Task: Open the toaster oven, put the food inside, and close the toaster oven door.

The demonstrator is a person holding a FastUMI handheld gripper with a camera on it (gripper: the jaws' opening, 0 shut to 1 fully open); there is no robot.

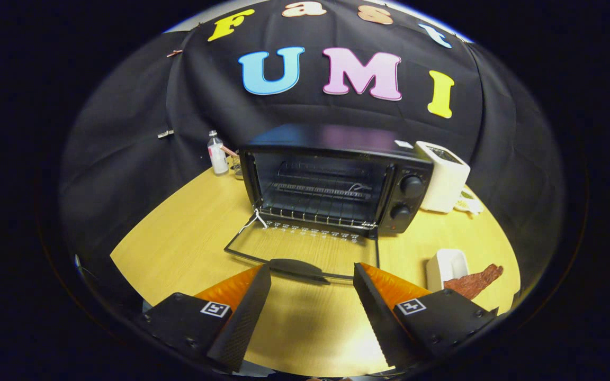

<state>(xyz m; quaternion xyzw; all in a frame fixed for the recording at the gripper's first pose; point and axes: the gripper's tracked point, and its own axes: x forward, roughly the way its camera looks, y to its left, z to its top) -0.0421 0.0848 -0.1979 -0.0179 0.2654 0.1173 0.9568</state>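
— Since the glass door (305, 248) of the black toaster oven (337, 180) already lies flat on the yellow wooden counter (178, 248), opening looks done?

— I'd say so. The tongs (313, 280) hang wide and empty, just short of the door's handle. Next comes the food: that reddish-brown strip (477, 281) beside the small white dish (445, 267), off right of the fingers. They'd need to swing over and close on it.

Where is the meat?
In the gripper view, the reddish-brown strip of meat lies on the yellow wooden table, beside a small white dish, right of the open jaws.
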